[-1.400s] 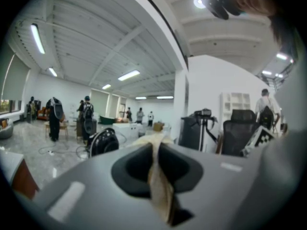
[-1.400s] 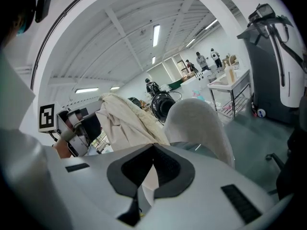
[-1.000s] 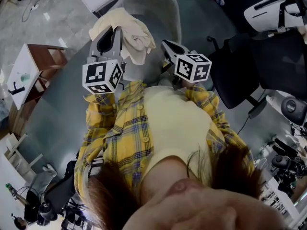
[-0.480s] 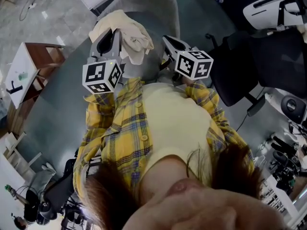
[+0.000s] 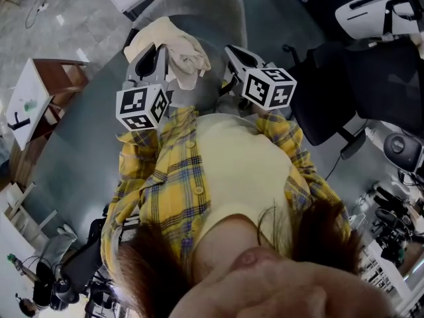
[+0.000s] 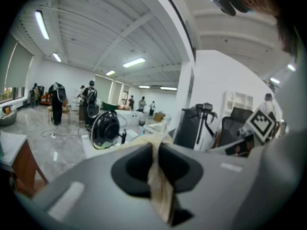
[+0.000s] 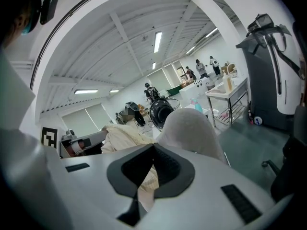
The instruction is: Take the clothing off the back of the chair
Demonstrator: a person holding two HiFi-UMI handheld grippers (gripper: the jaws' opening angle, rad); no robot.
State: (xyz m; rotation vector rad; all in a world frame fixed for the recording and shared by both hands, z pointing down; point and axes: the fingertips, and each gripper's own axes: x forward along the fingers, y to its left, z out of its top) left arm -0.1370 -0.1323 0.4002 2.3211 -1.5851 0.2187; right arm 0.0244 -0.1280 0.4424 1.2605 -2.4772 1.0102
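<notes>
A cream garment (image 5: 175,42) hangs bunched in front of me, over the grey chair (image 5: 205,2). My left gripper (image 5: 151,50) is shut on it. In the left gripper view a fold of the garment (image 6: 160,190) is pinched between the closed jaws of the left gripper (image 6: 156,145). My right gripper (image 5: 230,50) is just right of the cloth, apart from it, jaws shut with their tips together. The right gripper view looks past the right gripper (image 7: 153,145) at the garment (image 7: 122,138) to the left and the chair's rounded back (image 7: 189,128) beyond.
A brown wooden stool with a white board (image 5: 46,91) stands at the left. Black office chairs (image 5: 331,91) and a white machine (image 5: 377,15) stand at the right. A black fan (image 6: 105,128) and several people are farther off in the room.
My left gripper has sunk a little with the cream garment still in it. The right gripper has stayed where it was.
</notes>
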